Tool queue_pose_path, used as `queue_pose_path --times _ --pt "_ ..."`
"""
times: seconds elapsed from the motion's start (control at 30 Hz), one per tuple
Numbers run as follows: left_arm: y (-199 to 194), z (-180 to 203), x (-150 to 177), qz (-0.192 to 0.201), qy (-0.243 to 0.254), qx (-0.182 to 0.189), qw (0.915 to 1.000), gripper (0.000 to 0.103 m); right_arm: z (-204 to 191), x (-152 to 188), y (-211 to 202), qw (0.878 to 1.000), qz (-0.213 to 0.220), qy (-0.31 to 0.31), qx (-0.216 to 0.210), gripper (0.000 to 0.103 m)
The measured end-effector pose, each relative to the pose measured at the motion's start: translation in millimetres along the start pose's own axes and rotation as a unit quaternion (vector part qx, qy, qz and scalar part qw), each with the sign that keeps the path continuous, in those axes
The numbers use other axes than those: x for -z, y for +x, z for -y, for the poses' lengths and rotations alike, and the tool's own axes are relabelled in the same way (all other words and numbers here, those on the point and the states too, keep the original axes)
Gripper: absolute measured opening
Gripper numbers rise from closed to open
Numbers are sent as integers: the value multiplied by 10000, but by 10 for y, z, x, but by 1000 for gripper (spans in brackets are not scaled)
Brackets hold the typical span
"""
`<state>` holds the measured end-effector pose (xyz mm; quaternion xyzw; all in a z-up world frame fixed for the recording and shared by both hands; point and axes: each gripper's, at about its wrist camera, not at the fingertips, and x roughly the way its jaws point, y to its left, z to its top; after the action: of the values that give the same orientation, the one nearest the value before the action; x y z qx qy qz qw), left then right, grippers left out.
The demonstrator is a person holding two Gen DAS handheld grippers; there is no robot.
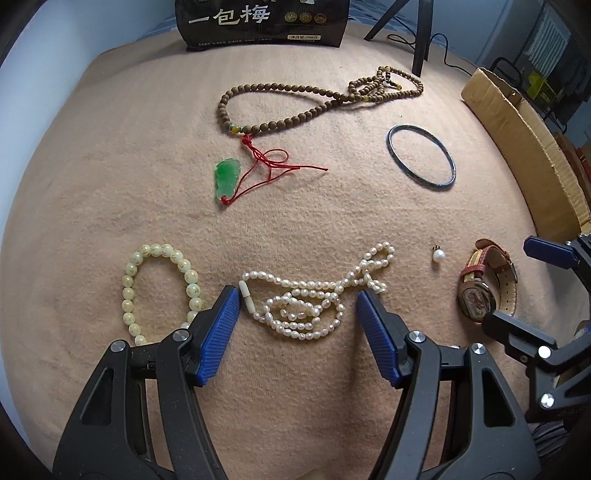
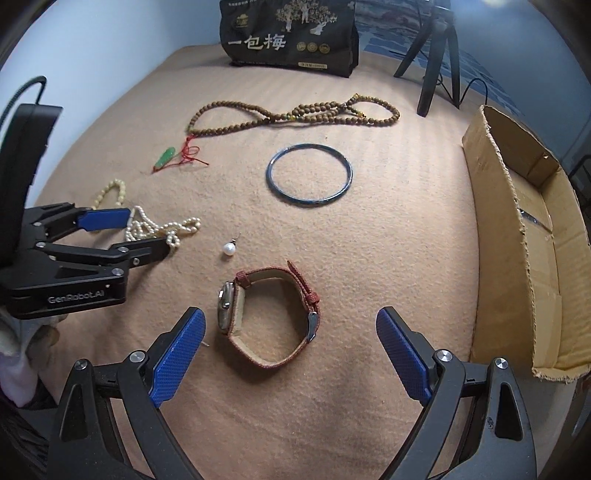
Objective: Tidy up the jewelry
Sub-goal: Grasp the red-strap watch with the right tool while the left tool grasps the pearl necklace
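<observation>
Surface: peach-tan felt cloth (image 1: 110, 166) over a flat surface, pale blue wall behind; a black printed snack bag (image 1: 264, 22) and black tripod legs (image 1: 421, 33) stand at the far edge. Left wrist view: left hand-held gripper (image 1: 297, 301), blue-padded jaws spread apart and gripping nothing, pointing down over a heaped white pearl necklace (image 1: 306, 306) that lies between the pads without touching them. Just left, a cream bead bracelet (image 1: 159, 291). Farther off, a brown wooden bead strand (image 1: 295, 107) with red cord and green jade pendant (image 1: 226, 179); a dark thin bangle (image 1: 421, 158); a single pearl drop (image 1: 439, 254); a red-strapped wristwatch (image 1: 484, 284) beside the right hand-held gripper (image 1: 517, 284). Right wrist view: right hand-held gripper (image 2: 291, 326), jaws wide and empty, straddling the wristwatch (image 2: 269, 317) lying on its side, untouched. An open brown cardboard box (image 2: 517, 229) sits at right.
</observation>
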<state>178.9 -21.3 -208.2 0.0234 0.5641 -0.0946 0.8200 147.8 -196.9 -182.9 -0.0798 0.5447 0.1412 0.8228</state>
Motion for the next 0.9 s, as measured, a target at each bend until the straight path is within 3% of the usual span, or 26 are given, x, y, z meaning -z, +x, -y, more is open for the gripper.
queue_pose_path --times 0.1,0.33,0.5,0.53,0.6,0.67,0.9 --pt "12 6 -7 12 23 -38 10000 64 16 -4 64 9999 -80 -24 84 93" --pt "-7 -26 -42 52 -57 -18 10000 41 50 -1 108 9999 -164 25 -9 93" --pt "-34 -30 -40 57 -75 66 9999 15 11 -16 178 9997 -213 -71 86 91" --pt "-41 -28 -39 55 -73 88 9999 13 -3 -18 184 9997 -214 -106 53 87" --pt "-49 -20 -40 54 -70 103 9999 11 -30 -39 188 9996 -233 -111 -105 68" --pt "-68 -28 -50 42 -138 134 9998 10 -51 -46 162 9995 -197 -107 -202 56" --pt "-210 -45 -52 147 -238 238 9993 9 19 -62 109 9993 -168 110 -311 55"
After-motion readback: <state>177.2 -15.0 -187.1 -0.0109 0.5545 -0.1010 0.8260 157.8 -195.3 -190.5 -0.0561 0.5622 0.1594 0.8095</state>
